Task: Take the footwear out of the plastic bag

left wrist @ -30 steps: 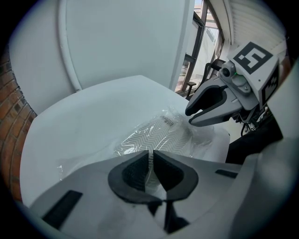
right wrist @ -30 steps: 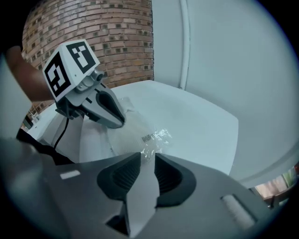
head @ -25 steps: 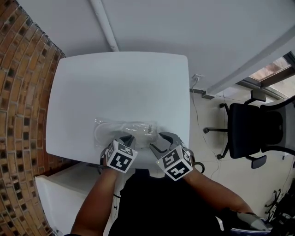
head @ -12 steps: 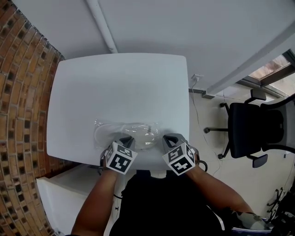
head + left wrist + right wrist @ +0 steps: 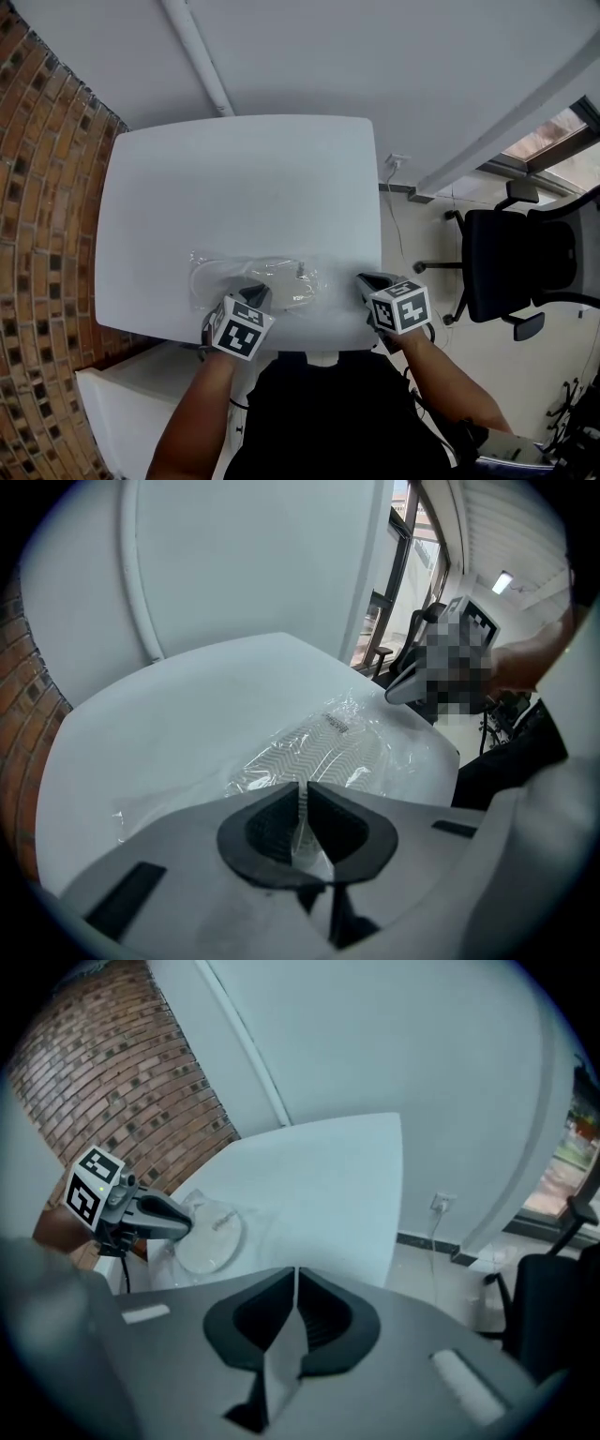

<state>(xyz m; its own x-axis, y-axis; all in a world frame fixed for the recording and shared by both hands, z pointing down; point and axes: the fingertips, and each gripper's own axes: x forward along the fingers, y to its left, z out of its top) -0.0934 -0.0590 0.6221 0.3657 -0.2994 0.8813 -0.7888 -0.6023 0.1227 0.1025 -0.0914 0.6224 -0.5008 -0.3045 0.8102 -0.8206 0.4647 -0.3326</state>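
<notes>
A clear plastic bag (image 5: 258,278) lies near the front edge of the white table (image 5: 234,187), with white footwear inside. Its chevron-patterned sole (image 5: 323,747) faces up. My left gripper (image 5: 255,296) (image 5: 303,794) is shut on the bag's near edge, and film shows between its pads. My right gripper (image 5: 368,279) (image 5: 294,1279) is at the table's front right corner, apart from the bag. Its jaws are almost together and opening, and I see nothing between them. The right gripper view shows the bag (image 5: 211,1232) far off, beside the left gripper (image 5: 141,1211).
A brick wall (image 5: 47,234) runs along the table's left side. A black office chair (image 5: 511,267) stands on the floor to the right, past a cable and wall socket (image 5: 394,161). A white cabinet (image 5: 141,394) sits below the table's front left corner.
My right gripper swung right, from beside the bag to the table's front right corner, and its jaws went from wide apart to nearly together. The left gripper and bag stayed put.
</notes>
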